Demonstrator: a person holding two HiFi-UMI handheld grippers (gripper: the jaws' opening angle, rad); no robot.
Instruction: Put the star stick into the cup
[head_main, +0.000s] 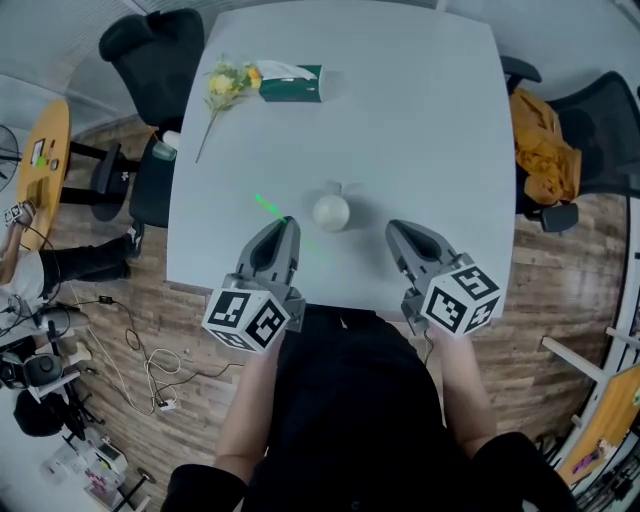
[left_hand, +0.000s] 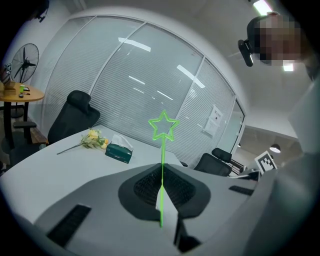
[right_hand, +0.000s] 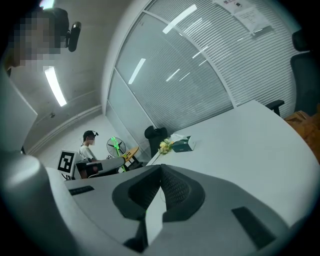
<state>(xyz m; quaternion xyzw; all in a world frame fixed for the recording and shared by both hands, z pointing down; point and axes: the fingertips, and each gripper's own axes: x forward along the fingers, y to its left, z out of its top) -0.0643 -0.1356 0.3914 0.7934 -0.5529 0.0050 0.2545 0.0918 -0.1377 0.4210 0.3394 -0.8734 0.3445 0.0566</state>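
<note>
Starting with the head view, where is the star stick (head_main: 268, 207)?

It is pinched in the left gripper (head_main: 286, 226). Its green length runs ahead of the tips and off to that gripper's left, above the table (head_main: 400, 120). The cup (head_main: 331, 211) stands just ahead and to its right, between it and the right gripper (head_main: 396, 232).

How should the step be done?

My judgement is to swing the left gripper rightward over the cup's mouth and tip one end of the stick down. Only let go once that end is well inside the rim. The cup looks light, so the free gripper could steady it.

Is anything in the cup?

Nothing stands out of it. Its inside shows plain white and is too small to tell more.

And the left gripper view?

The jaws of the left gripper (left_hand: 162, 187) are pressed on the thin shaft, and the star stick (left_hand: 163, 127) rises straight beyond the tips. A tissue box (left_hand: 118, 151) and flowers (left_hand: 93, 140) lie ahead to the left, well apart. No cup shows here.

What about the right gripper view?

The jaws of the right gripper (right_hand: 159, 192) are pressed together with nothing between them.
</note>
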